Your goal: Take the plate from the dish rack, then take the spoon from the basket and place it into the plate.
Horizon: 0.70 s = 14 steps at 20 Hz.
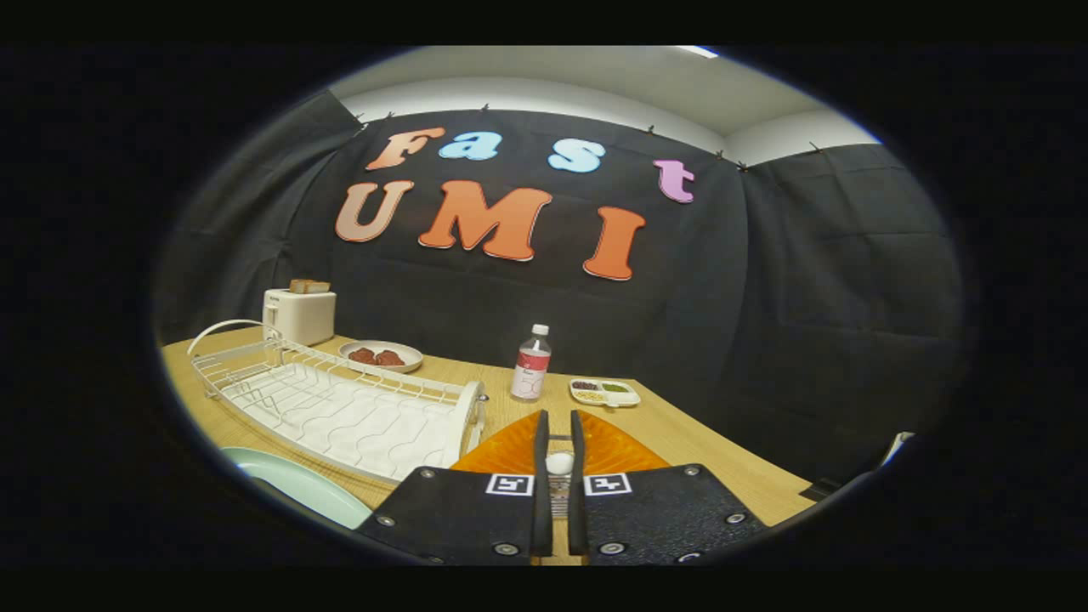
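My gripper (558,418) hangs over an orange basket (625,449), its two black fingers nearly together. Pinched between them is a thin spoon (558,464), whose white rounded end shows in the narrow gap. To the left of the fingers, a pale green plate (299,486) lies flat on the wooden table (705,446), in front of the white wire dish rack (340,410). The rack holds no plate. The fingers hide most of the basket and the rest of the spoon.
Behind the rack stand a white toaster (298,314) with toast in it and a shallow dish of red meat (380,355). A clear bottle with a red label (531,364) and a small divided tray of food (604,391) sit beyond the fingers.
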Each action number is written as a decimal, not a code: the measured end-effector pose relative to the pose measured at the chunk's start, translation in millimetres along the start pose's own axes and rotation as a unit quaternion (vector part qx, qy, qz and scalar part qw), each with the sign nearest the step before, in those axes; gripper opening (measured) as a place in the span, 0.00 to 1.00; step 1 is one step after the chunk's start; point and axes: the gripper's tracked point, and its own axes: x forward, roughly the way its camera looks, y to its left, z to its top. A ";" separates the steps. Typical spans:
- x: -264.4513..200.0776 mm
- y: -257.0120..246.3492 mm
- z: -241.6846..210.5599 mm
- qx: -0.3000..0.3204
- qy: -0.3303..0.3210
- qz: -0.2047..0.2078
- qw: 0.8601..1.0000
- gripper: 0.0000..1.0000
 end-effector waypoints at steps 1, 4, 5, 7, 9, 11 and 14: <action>-2.1 -0.9 3.3 0.000 -0.002 -0.001 1.000 0.07; -11.5 -2.4 15.3 0.000 -0.012 -0.001 1.000 0.07; -15.0 -3.1 19.2 0.000 -0.015 -0.001 1.000 0.07; -23.8 -2.8 27.4 0.000 -0.022 0.000 1.000 0.07; -34.8 -1.4 36.0 0.000 -0.028 0.003 1.000 0.07; -48.0 0.6 43.2 -0.002 -0.038 0.007 0.999 0.07; -65.8 2.2 49.2 -0.005 -0.044 0.008 0.999 0.07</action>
